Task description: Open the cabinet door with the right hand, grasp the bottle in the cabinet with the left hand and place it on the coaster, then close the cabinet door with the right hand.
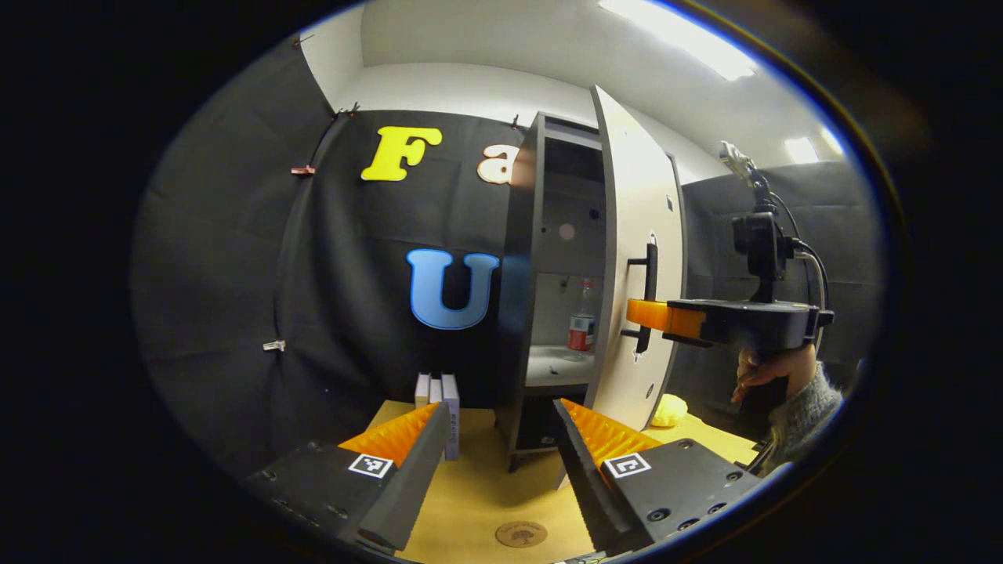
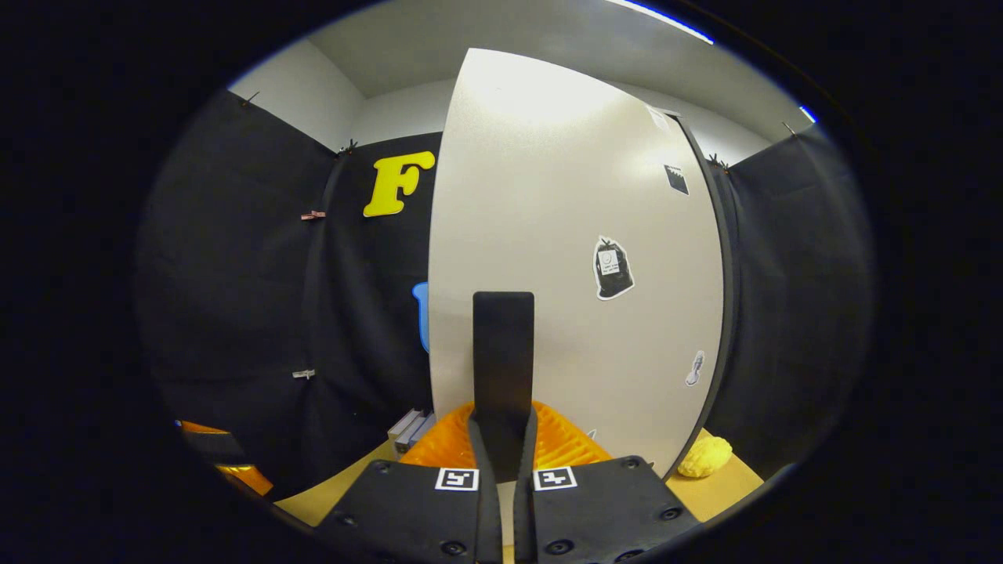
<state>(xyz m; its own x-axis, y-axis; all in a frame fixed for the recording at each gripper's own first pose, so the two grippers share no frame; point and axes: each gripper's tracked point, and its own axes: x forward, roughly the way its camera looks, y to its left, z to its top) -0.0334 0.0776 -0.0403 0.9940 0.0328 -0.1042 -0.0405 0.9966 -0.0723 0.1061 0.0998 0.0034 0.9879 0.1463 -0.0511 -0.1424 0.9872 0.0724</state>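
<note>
Left gripper [image 1: 501, 439] spread wide, empty, low above the table [image 1: 486, 493]; coaster [image 1: 521, 534] just under it. Bottle [image 1: 581, 317] upright on the cabinet [image 1: 523, 258] shelf, ahead and slightly right, well apart. Door [image 1: 639, 258] ajar right of the bottle. Right gripper [image 2: 503, 423] clamped on the handle [image 2: 503, 352]. Bottle's right side cut off by the door edge; cabinet's lower compartment too dark to read.

We see the left gripper [image 1: 501, 446] with 2 black bodies, ridged finger faces, a square coded tag on each and round screws. Across from us, the right gripper [image 1: 654, 315] carries a black housing, a camera on a post and looping black cables; the hand [image 1: 772, 370] wears a grey knit sleeve [image 1: 807, 411].
</note>
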